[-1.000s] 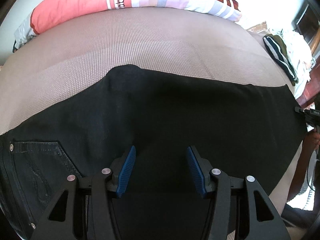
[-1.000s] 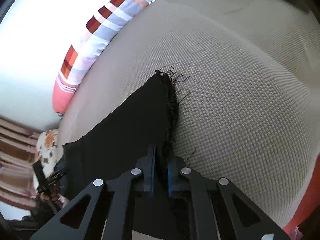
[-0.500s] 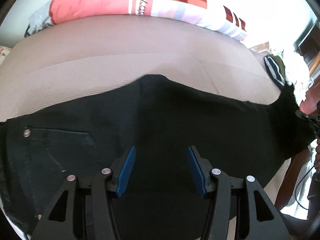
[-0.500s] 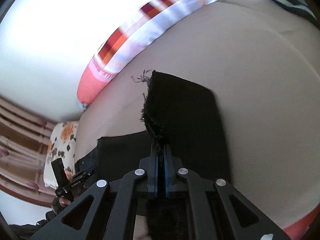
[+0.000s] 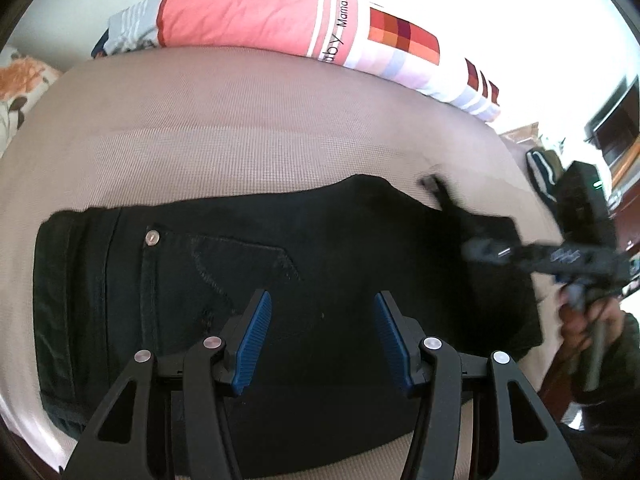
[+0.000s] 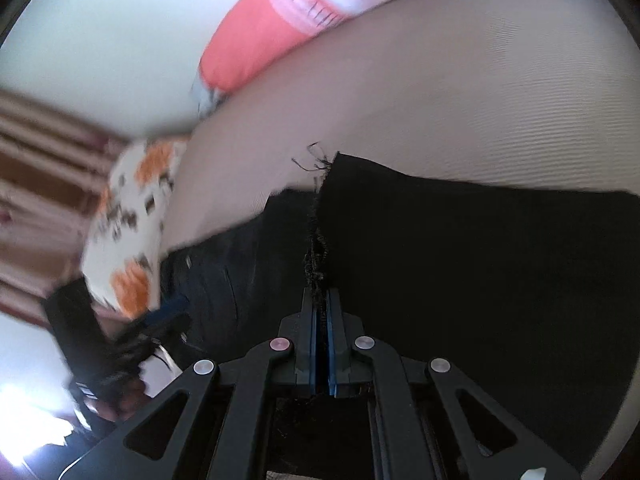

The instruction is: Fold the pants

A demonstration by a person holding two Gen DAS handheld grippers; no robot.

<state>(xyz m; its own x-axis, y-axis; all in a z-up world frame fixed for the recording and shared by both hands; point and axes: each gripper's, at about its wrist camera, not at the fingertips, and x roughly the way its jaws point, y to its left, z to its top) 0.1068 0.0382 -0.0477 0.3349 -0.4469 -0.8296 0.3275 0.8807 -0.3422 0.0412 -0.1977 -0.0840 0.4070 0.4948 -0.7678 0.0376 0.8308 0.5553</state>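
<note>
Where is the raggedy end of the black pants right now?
In the right wrist view the frayed hem sits pinched in the right gripper, held over the black pants on the beige bed.

Your left gripper [image 5: 320, 336]: jaws spread wide, blue pads [image 5: 256, 340] facing each other, nothing between them. Your right gripper [image 6: 321, 312]: jaws pressed nearly together, pinching the frayed hem of the pants [image 6: 460, 248] just ahead of the fingertips; your right hand [image 5: 580, 320] grips its handle, blurred.

Left gripper [image 5: 320, 334]: black angular arms, ribbed blue pads [image 5: 256, 336], silver screws. Right gripper [image 6: 321, 322]: same black frame, blue pads, one pinkish screw at 11 o'clock.
</note>
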